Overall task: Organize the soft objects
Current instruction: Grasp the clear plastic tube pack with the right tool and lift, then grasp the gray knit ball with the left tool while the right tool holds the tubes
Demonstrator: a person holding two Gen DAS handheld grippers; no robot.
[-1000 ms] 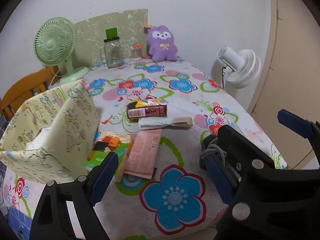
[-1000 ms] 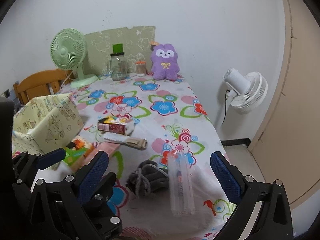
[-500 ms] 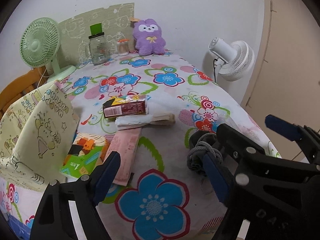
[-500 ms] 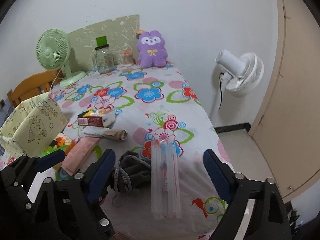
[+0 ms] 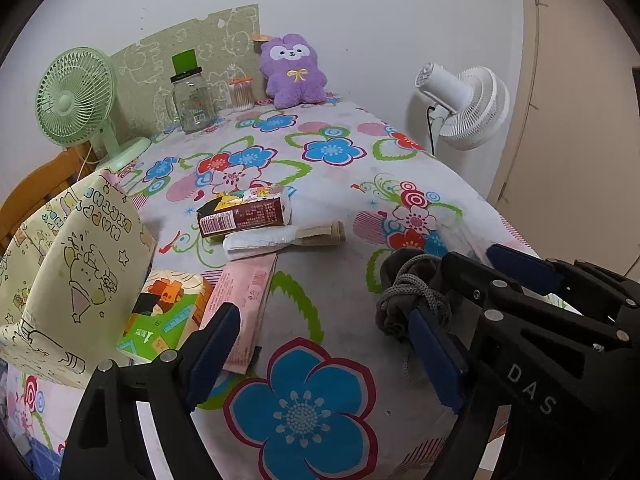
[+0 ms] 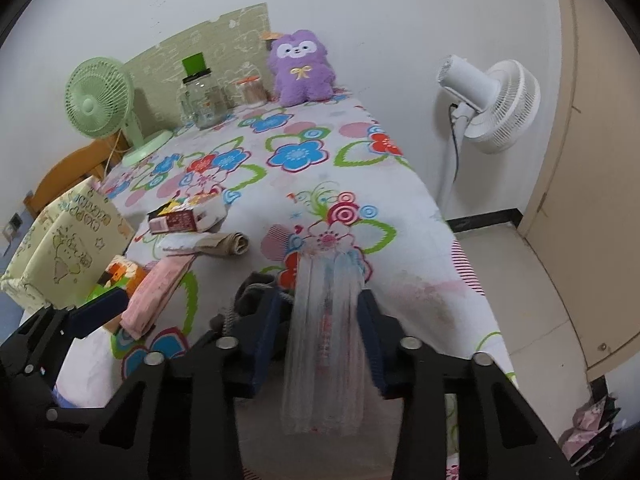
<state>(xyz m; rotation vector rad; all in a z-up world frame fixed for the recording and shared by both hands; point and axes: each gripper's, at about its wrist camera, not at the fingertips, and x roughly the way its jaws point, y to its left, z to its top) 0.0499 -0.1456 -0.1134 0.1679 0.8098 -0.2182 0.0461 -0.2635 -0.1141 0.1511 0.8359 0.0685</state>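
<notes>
A clear plastic pack [image 6: 326, 328] lies near the floral table's front right edge. My right gripper [image 6: 320, 312] straddles it and its jaws are closing. The right pad [image 6: 366, 320] touches the pack's edge, while the left pad [image 6: 272, 320] still stands a little off it. A grey cloth bundle with a cord [image 5: 404, 292] lies just left of that pack. My left gripper [image 5: 324, 348] hangs open over bare tablecloth, its right fingertip beside the bundle. A purple plush [image 5: 294, 72] sits at the far edge. A rolled beige cloth [image 5: 320, 234] lies mid-table.
A yellow fabric box [image 5: 76, 264] stands at the left, with a colourful carton [image 5: 164, 320] and a pink pack [image 5: 244, 300] beside it. A brown carton [image 5: 244, 214] lies mid-table. A glass jar [image 5: 192, 100] and green fan [image 5: 76, 100] stand at the back. A white fan [image 6: 492, 104] stands off the right edge.
My right gripper came down over the clear pack and its jaws narrowed from wide open to close around it. The left gripper shifted slightly towards the table and stayed open.
</notes>
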